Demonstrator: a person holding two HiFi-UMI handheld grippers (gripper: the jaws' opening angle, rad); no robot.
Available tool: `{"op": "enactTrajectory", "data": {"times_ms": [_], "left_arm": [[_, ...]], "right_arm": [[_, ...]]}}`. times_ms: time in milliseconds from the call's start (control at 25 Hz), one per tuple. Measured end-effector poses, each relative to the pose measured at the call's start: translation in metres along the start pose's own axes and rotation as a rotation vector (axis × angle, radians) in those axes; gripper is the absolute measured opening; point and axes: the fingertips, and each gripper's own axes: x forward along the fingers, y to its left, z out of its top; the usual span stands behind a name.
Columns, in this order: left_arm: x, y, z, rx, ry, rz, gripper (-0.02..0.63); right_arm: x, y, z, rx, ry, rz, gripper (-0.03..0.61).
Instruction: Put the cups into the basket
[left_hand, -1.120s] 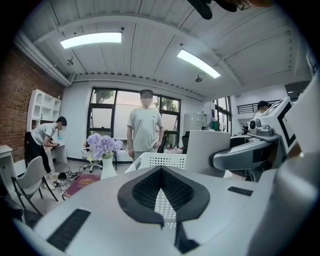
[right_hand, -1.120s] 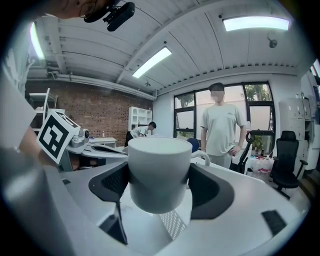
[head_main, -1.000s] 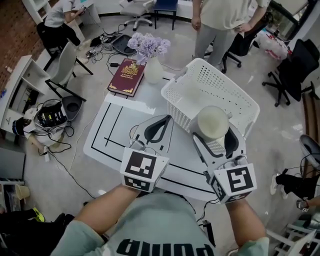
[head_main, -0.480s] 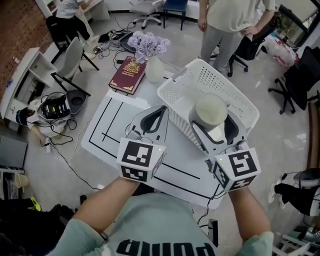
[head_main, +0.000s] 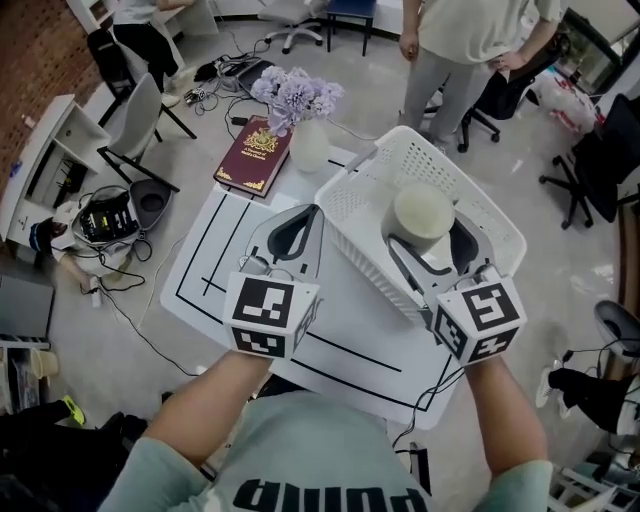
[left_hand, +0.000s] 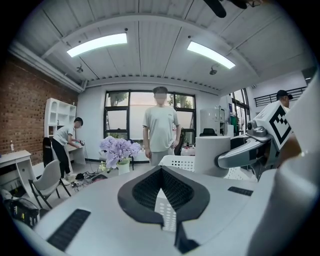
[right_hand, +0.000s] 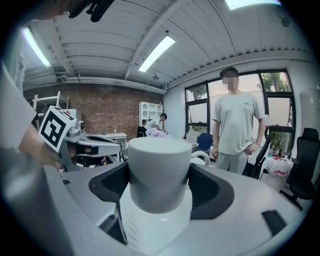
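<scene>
White cup (head_main: 423, 212) sat pinched in my right gripper (head_main: 429, 238) over the basket (head_main: 347, 205); my left gripper (head_main: 304, 214) hovered alongside, fingers pressed together, empty.

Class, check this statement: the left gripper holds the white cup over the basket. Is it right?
No: the right gripper holds the white cup over the basket, as the right gripper view shows; the left gripper is shut and empty.

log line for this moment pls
step: cup to basket | right gripper: shut on cup, over basket | left gripper: shut, empty, over table | cup not yet released
</scene>
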Motion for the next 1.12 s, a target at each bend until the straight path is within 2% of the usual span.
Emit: {"op": "enactTrajectory", "data": {"times_ms": [400,720,1120], "left_arm": [[0.034,0.036,-0.006,-0.004,0.016,0.022,0.003],[0.062,0.064,-0.025,0.009,0.055,0.046,0.003],[0.087,0.08,-0.06,-0.007,0.096,0.04,0.003]], "right_arm": [[0.048,-0.019,-0.027,0.013,0.068,0.038,0.371],[0.08,-0.026,-0.047,-0.019,0.115,0.068,0.373],[0.107,-0.009,-0.088,-0.082,0.228,0.173,0.371]]}}
